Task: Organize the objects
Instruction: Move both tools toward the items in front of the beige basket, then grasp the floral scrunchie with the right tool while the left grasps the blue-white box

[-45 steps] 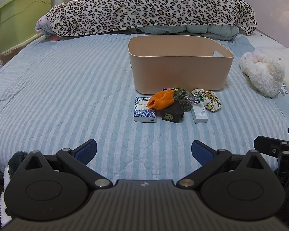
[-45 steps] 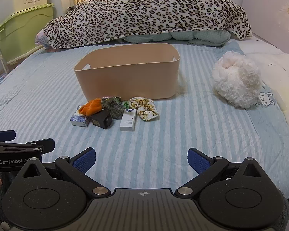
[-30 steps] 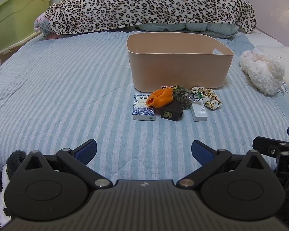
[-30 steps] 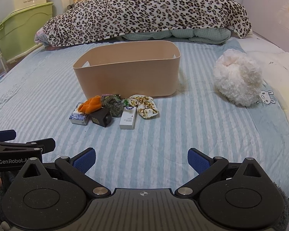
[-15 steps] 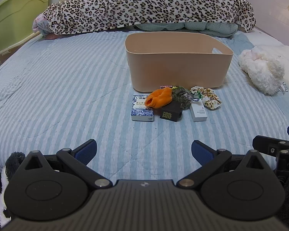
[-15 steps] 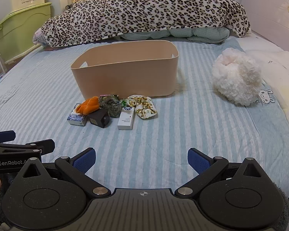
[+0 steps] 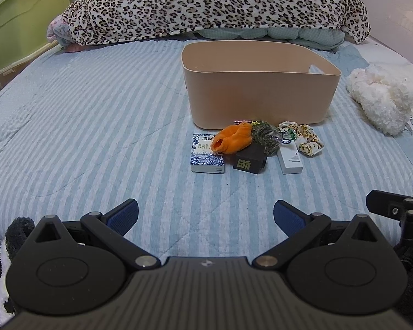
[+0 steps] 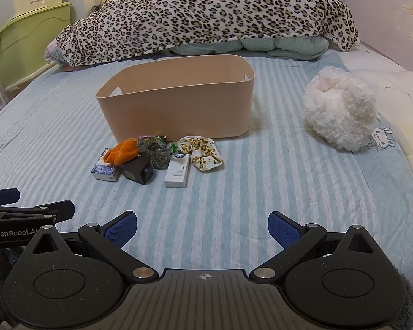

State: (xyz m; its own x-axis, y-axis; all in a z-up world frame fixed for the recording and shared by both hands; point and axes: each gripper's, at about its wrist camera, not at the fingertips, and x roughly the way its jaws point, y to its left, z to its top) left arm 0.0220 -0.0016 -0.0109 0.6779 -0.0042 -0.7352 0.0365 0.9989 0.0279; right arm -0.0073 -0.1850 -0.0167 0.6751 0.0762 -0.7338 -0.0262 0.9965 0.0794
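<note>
A beige bin [image 7: 261,101] [image 8: 179,110] stands on the striped bed. In front of it lies a small pile: a blue-and-white box [image 7: 206,154] [image 8: 106,170], an orange cloth [image 7: 234,139] [image 8: 122,151], a black box [image 7: 249,162] [image 8: 139,172], a green bag [image 7: 265,137] [image 8: 154,154], a white box [image 7: 290,158] [image 8: 177,171] and a leopard scrunchie [image 7: 308,139] [image 8: 203,155]. My left gripper [image 7: 205,216] and right gripper [image 8: 202,227] are both open and empty, well short of the pile.
A white fluffy toy [image 7: 380,101] [image 8: 341,112] lies right of the bin. A leopard blanket [image 7: 212,5] [image 8: 206,13] is heaped at the back. Green storage boxes [image 7: 19,27] [image 8: 24,44] stand at the left. The bed's front edge is under the grippers.
Both grippers have drifted slightly; the bin and pile sit a little further left in the right wrist view. Jaws stay open. Nothing on the bed has moved.
</note>
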